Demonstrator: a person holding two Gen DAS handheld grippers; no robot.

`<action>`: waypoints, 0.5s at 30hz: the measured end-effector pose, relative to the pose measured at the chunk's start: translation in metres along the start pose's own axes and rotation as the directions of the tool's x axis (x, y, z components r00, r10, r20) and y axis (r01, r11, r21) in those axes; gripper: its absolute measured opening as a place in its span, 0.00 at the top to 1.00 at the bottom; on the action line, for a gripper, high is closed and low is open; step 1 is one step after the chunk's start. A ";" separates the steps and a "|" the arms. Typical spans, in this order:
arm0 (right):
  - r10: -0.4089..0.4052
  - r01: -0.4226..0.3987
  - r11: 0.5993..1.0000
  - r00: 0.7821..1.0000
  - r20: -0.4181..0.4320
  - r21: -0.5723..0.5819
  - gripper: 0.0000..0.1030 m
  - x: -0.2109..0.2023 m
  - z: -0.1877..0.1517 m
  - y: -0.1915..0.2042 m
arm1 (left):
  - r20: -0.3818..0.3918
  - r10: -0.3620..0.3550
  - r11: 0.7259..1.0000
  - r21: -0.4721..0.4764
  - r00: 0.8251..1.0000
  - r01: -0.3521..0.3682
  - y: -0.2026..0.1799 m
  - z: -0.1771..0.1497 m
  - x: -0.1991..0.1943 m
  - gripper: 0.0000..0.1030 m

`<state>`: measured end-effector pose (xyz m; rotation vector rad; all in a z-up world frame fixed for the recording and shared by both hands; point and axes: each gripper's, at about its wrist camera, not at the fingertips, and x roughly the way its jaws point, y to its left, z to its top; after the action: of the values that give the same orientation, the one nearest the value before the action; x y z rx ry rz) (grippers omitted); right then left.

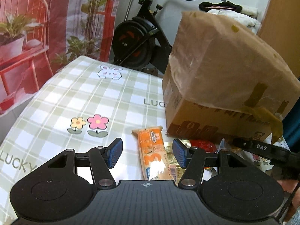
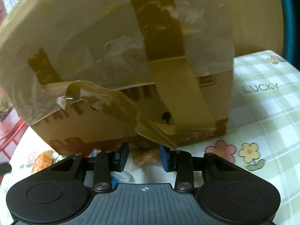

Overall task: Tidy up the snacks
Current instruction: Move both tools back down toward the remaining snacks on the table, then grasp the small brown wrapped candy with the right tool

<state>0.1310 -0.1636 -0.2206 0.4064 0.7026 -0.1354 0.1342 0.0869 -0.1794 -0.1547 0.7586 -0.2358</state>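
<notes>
My left hand-held gripper (image 1: pixel 147 154) gapes over the orange snack bar (image 1: pixel 152 155), lined up for grabbing; my right hand-held gripper (image 2: pixel 144 157) waits unclenched beside the box (image 2: pixel 112 56).

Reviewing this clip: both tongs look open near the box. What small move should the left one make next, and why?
Probably ease the left tongs down and close on the orange snack bar: it lies on the tablecloth between the open fingers, beside the cardboard box.
</notes>
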 end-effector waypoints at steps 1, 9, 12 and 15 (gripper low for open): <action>-0.012 0.012 1.000 1.000 -0.012 0.000 0.67 0.003 0.000 0.002 | -0.004 0.001 1.000 -0.001 1.000 -0.001 0.001 -0.001 0.001 0.41; 0.021 -0.026 0.992 0.999 -0.040 -0.127 0.66 -0.009 -0.015 0.004 | -0.020 -0.002 1.000 0.000 1.000 0.002 0.001 -0.007 0.007 0.41; 0.016 -0.025 0.984 0.998 -0.052 -0.175 0.64 -0.016 -0.026 -0.003 | -0.027 -0.010 1.000 0.000 1.000 0.010 0.000 -0.009 0.010 0.41; 0.026 -0.033 0.983 0.999 -0.039 -0.182 0.63 -0.024 -0.033 -0.013 | -0.033 -0.020 1.000 0.004 0.999 0.020 -0.004 -0.011 0.010 0.41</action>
<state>0.0900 -0.1626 -0.2317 0.2437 0.7383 -0.0347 0.1330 0.0801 -0.1936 -0.1551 0.7891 -0.2597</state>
